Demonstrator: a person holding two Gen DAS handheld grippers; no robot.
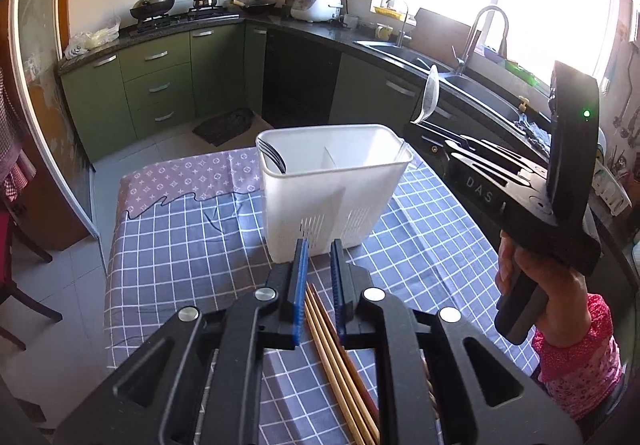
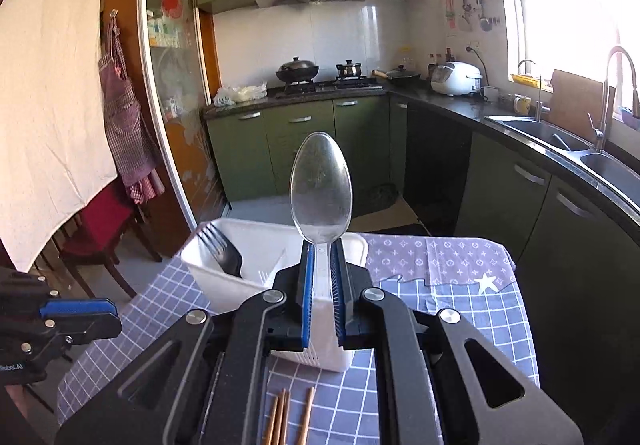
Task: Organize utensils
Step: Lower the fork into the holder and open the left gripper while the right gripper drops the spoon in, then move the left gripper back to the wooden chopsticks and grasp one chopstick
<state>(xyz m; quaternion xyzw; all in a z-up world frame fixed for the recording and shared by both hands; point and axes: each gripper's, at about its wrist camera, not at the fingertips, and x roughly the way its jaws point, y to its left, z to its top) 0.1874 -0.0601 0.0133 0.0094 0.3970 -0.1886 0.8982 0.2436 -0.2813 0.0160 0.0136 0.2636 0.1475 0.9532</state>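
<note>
Now at left, black forks [image 2: 224,251] standing in left compartment of white utensil caddy [image 1: 332,185] on checked counter [image 1: 180,245]. Left tool [image 1: 319,273] nearly closed, nothing pinched, hovering above wooden chopsticks [image 1: 340,365] lying on cloth just before caddy. Further right, right tool [image 2: 323,277] clamped tight on clear plastic spoon [image 2: 321,185], bowl upward, raised over caddy's right compartment.
</note>
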